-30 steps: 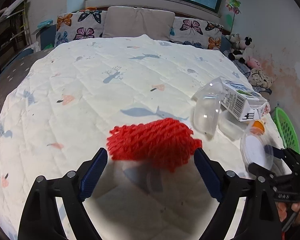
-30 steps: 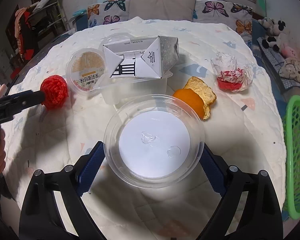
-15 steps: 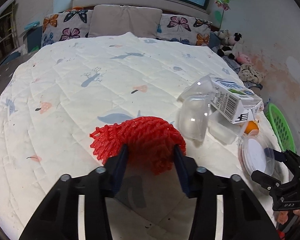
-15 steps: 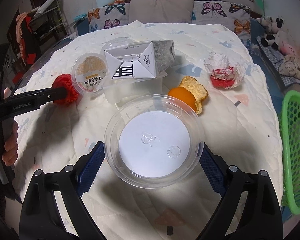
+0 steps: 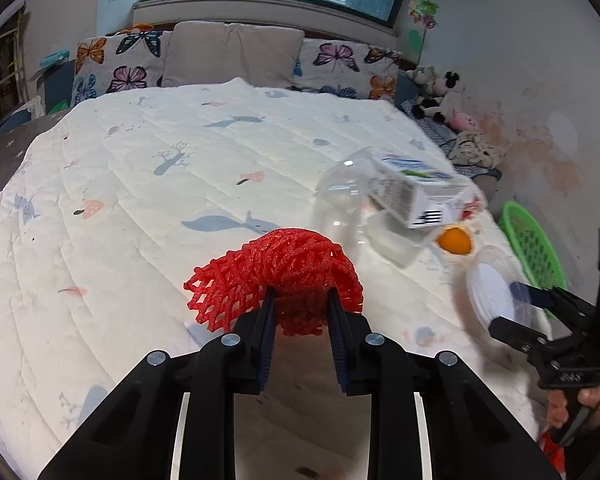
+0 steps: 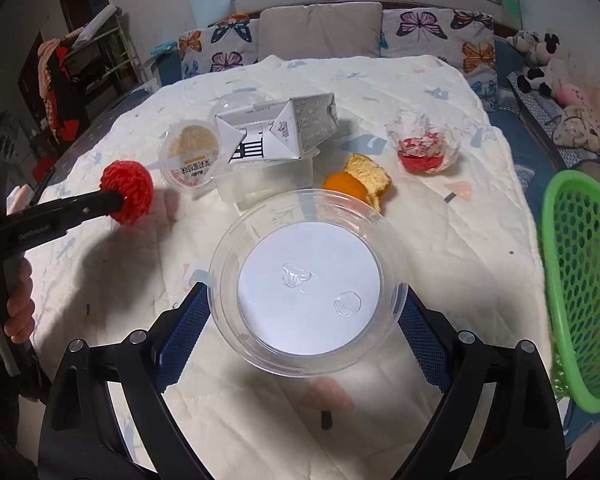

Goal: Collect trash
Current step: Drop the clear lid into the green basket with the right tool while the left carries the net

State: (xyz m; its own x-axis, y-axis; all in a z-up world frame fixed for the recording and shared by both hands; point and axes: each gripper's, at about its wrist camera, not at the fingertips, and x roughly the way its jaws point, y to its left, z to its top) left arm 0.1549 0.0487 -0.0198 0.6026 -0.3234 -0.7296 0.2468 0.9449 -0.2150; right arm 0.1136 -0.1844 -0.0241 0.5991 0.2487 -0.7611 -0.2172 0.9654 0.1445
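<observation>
A red foam fruit net (image 5: pixel 288 264) sits between the fingers of my left gripper (image 5: pixel 302 300). The jaws are closing and the pads press into the net, which bulges out past both sides just above the white quilt (image 5: pixel 148 208). The right wrist view shows the same net (image 6: pixel 130 184) at the left, pinched at the tip of the left gripper. My right gripper (image 6: pixel 302 300) is shut wide on a round clear plastic bowl (image 6: pixel 308 280), gripped at its two sides over the quilt. In the left wrist view that bowl (image 5: pixel 488 288) appears at the right.
On the quilt beyond the bowl lie a milk carton (image 6: pixel 276 132) on a clear box (image 6: pixel 268 184), a pudding cup (image 6: pixel 192 152), orange peel (image 6: pixel 356 184) and a crumpled wrapper (image 6: pixel 422 148). A green mesh basket (image 6: pixel 576 280) stands at the bed's right edge. Pillows line the far end.
The left jaws went from wide open around the red net to squeezing it, and the net has lifted slightly. The right gripper keeps the clear bowl and has shifted a little.
</observation>
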